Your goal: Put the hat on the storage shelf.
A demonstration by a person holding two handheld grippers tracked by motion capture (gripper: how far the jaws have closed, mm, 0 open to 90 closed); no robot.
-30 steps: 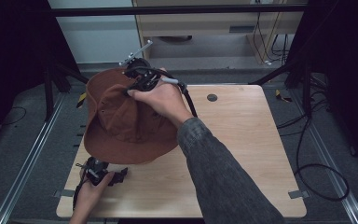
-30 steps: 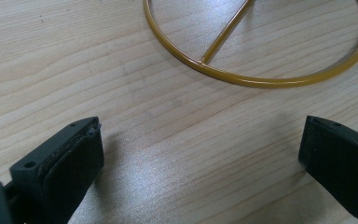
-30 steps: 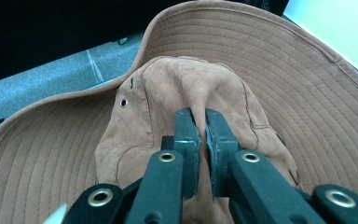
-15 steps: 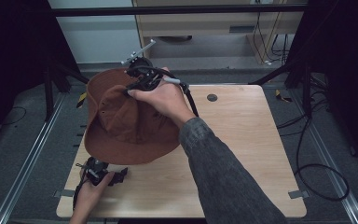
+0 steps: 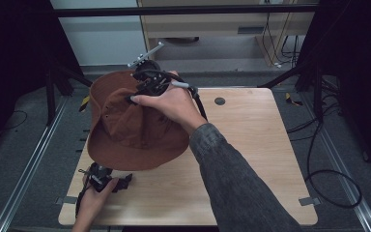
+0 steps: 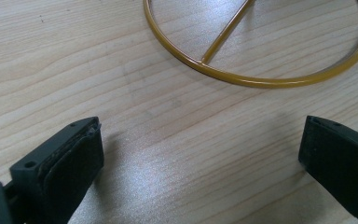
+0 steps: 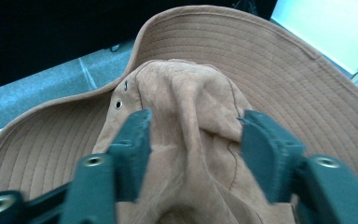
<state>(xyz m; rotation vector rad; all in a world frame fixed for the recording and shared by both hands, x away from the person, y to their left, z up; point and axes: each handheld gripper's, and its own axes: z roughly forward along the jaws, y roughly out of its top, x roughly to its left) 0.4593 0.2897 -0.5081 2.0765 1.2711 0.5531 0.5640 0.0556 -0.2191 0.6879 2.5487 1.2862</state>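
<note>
Brown hat [image 5: 130, 128]: soft cloth, wide stitched brim, small eyelets on the crown. It sits raised over the far left part of the bench [image 5: 251, 145], its brim hanging past the bench's left edge.

Right tool [image 5: 149, 84]: held in the person's right hand [image 5: 171, 104] at the far side of the hat's crown. In the right gripper view a fold of crown cloth [image 7: 191, 121] rises between the two jaws. The jaws have just been opening and now stand partly apart; the left one lies against the cloth, and whether the right one touches it cannot be told. No squeeze on the fold shows.

Left tool [image 5: 108, 180]: in the left hand [image 5: 92, 203] at the near left of the bench, just below the hat's brim. Jaws wide apart, nothing between them, bare wood beneath.

Yellow wire ring [image 6: 261, 56]: lies flat on the bench just ahead of the left tool, with a straight bar inside it.
</note>
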